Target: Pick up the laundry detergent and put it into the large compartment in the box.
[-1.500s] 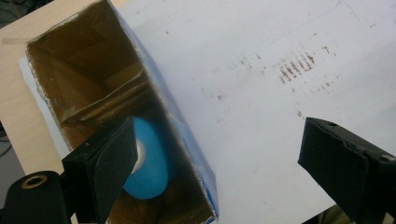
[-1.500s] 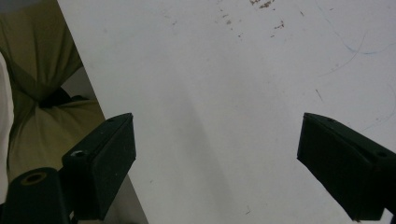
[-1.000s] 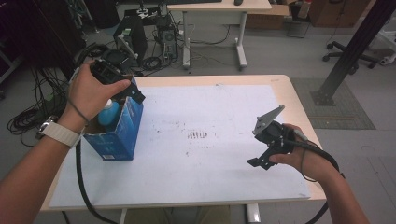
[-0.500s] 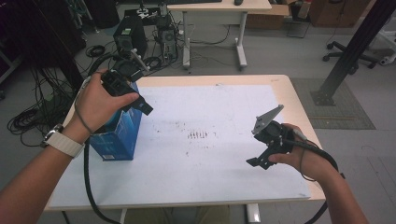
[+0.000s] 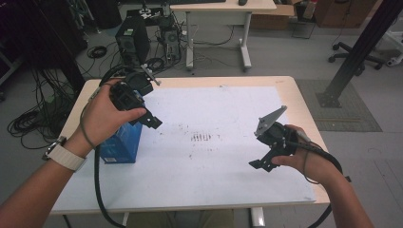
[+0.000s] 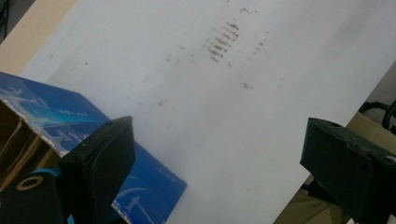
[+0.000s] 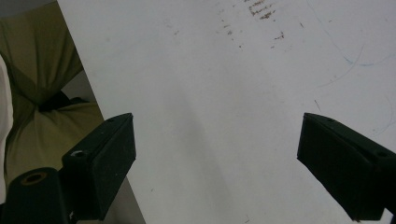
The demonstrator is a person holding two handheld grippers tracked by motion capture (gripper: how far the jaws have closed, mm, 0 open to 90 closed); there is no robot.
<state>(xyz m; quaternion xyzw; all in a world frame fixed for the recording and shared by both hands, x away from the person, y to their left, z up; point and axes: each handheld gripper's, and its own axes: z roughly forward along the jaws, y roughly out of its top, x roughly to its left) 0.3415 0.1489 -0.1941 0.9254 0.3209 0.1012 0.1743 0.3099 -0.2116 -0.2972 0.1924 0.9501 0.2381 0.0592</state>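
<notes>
My right gripper (image 5: 266, 159) sits at the lower right of the high view, jaws spread wide, nothing in them. Further up at the left, my left gripper (image 5: 142, 107) is wide open and empty too, just above the blue box (image 5: 121, 145) on the white sheet (image 5: 214, 156).

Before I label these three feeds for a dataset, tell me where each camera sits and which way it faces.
High view: fixed above the person's side, looking forward and down on the table; both forearms, left gripper, right gripper.
Left gripper view: rides that gripper, looking down past its open jaws at the blue box and white sheet.
Right gripper view: rides that gripper, open jaws over the sheet.
Shared: the brown smudges on the sheet.
</notes>
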